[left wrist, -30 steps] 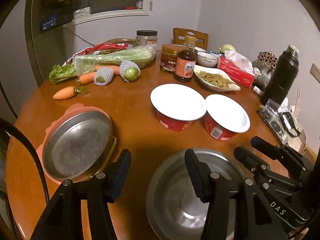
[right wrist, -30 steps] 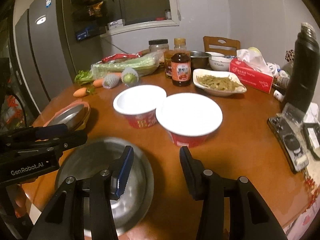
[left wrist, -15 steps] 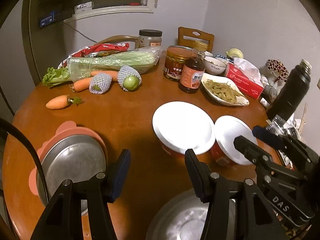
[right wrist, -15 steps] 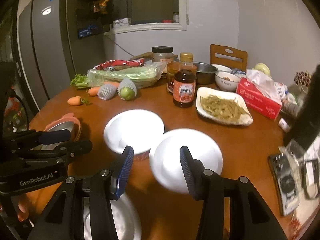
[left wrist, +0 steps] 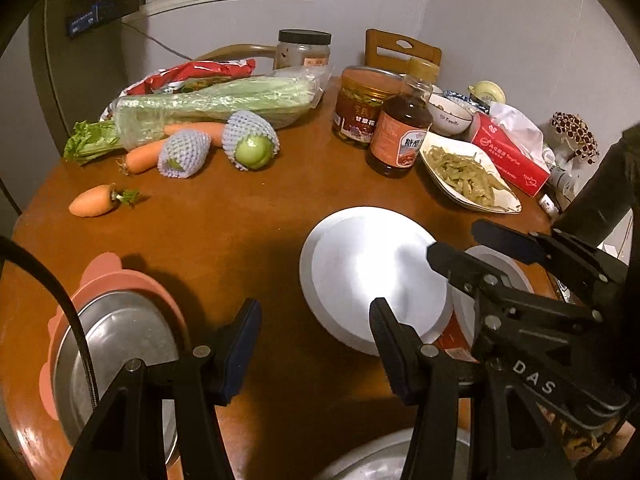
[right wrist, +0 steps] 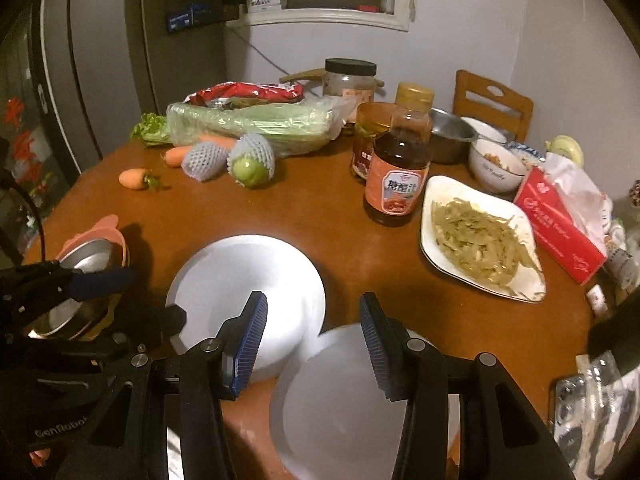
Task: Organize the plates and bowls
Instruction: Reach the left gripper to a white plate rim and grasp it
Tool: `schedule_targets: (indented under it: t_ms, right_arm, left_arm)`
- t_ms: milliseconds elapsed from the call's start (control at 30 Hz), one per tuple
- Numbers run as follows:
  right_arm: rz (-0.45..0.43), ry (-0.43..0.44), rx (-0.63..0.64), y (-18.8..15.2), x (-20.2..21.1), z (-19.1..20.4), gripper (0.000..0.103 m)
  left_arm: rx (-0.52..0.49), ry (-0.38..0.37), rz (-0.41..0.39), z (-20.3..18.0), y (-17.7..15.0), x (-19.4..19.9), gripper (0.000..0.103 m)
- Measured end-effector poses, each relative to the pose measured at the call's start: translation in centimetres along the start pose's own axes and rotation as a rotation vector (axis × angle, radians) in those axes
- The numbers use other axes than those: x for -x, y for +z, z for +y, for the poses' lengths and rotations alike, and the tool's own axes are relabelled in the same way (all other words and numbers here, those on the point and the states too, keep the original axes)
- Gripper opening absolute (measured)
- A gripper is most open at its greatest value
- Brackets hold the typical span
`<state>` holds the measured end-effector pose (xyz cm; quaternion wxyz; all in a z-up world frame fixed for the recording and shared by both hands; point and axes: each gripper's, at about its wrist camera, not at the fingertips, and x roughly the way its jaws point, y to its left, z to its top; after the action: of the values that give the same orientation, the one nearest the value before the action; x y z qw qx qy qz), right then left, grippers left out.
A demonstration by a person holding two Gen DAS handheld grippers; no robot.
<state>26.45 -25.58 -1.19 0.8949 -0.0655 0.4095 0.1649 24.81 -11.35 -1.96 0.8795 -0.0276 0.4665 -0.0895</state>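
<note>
At nine o'clock on the round table (left wrist: 260, 216) sits a steel bowl (left wrist: 116, 352) in a pink holder. The left gripper (left wrist: 314, 344), stamped "GenRobot", hangs spread and empty. Two white-lidded bowls (right wrist: 244, 296) stand centre. The right gripper (right wrist: 312, 340), marked "DAS", gapes above them. At two o'clock, a "Family" bowl (left wrist: 448, 114).

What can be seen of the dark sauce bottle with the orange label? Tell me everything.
The dark sauce bottle with the orange label stands upright on the round brown wooden table, toward its far side. It looks like clear glass or plastic filled with dark brown liquid, with a tan screw cap, closed, and a wide orange label printed with Chinese characters. The red-labelled jar stands close behind it on the left; the white dish of greenish shredded vegetables lies to its right. Whether it touches either, I cannot tell. Neither gripper is near it.
</note>
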Motion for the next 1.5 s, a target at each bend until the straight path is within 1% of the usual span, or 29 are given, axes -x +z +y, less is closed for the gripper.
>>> schedule_targets:
  t_ms: [200,267,333,400,433,467,533,600,700,833,1133,1500]
  right_arm:
    - [0.014,0.000,0.022,0.5,-1.5,-0.4,0.049]
    - [0.024,-0.006,0.028,0.7,-2.1,-0.4,0.048]
    - [0.032,0.018,0.030,0.8,-2.5,-0.5,0.045]
    - [0.048,0.034,0.021,0.9,-3.0,-0.7,0.042]
    - [0.055,0.038,0.022,0.9,-3.3,-0.7,0.040]
    - [0.062,0.039,0.027,0.9,-3.5,-0.6,0.036]
    - [0.071,0.048,0.041,0.8,-3.8,-0.3,0.032]
    - [0.085,0.055,0.049,0.7,-4.1,-0.1,0.023]
    - [0.082,0.048,0.058,0.7,-4.1,0.2,0.023]
    - [0.069,0.065,0.030,0.8,-3.5,-0.1,0.023]
    - [-0.017,0.080,0.038,1.5,0.1,1.5,0.023]
    - [-0.076,0.093,0.052,1.2,3.6,3.7,0.023]
  left_arm:
    - [-0.001,-0.011,0.023,-0.2,0.1,-1.0,0.055]
    - [-0.004,-0.017,0.023,-0.3,0.1,-1.2,0.052]
    - [-0.002,-0.027,0.027,-0.2,0.1,-1.4,0.050]
    - [-0.003,-0.032,0.038,-0.2,0.0,-1.8,0.047]
    - [-0.004,-0.034,0.045,-0.3,0.0,-1.9,0.042]
    - [-0.006,-0.039,0.051,-0.4,0.0,-2.1,0.040]
    - [-0.009,-0.052,0.051,-0.6,0.0,-2.2,0.034]
    - [-0.009,-0.049,0.047,-0.6,-0.1,-2.2,0.033]
    - [0.003,-0.058,0.039,-0.4,-0.1,-2.1,0.032]
    - [0.014,-0.068,0.002,-0.2,0.1,-0.9,0.032]
    - [0.034,-0.053,-0.040,0.9,-0.2,1.5,0.032]
    - [0.051,-0.045,-0.091,1.5,-1.3,4.8,0.032]
